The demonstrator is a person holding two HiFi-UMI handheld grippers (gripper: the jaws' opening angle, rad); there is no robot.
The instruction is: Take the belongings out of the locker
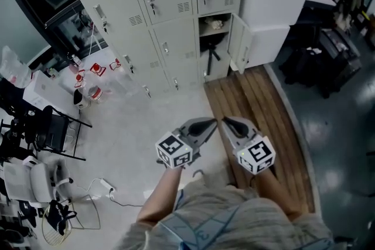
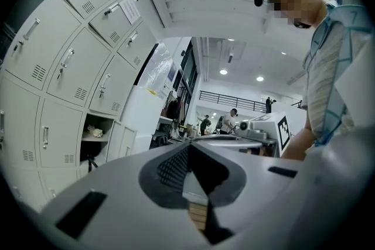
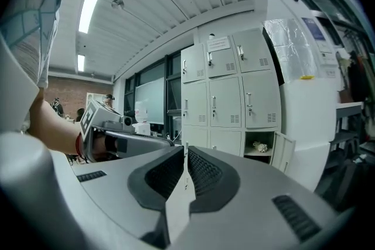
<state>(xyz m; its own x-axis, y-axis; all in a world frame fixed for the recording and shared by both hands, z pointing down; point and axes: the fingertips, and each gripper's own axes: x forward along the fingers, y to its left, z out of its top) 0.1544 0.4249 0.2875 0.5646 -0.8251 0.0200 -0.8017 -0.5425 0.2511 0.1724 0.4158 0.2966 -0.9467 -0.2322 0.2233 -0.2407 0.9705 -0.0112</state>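
- Far ahead in the head view, the open locker [image 1: 214,44] stands well apart from both claws. The left claw [image 1: 211,122] and right claw [image 1: 227,120] are shut, empty and about equally near.
- Left gripper view: jaws together. A pale thing [image 2: 95,132] sits inside, off left.
- Right gripper view: jaws together. That pale thing lies ahead, off right.

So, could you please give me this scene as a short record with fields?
open locker: one, in the right column, door swung out
top item: small, pale
lower item: dark, kind unclear
left tongs: shut, empty
right tongs: shut, empty
tongs and locker: apart, nothing touched
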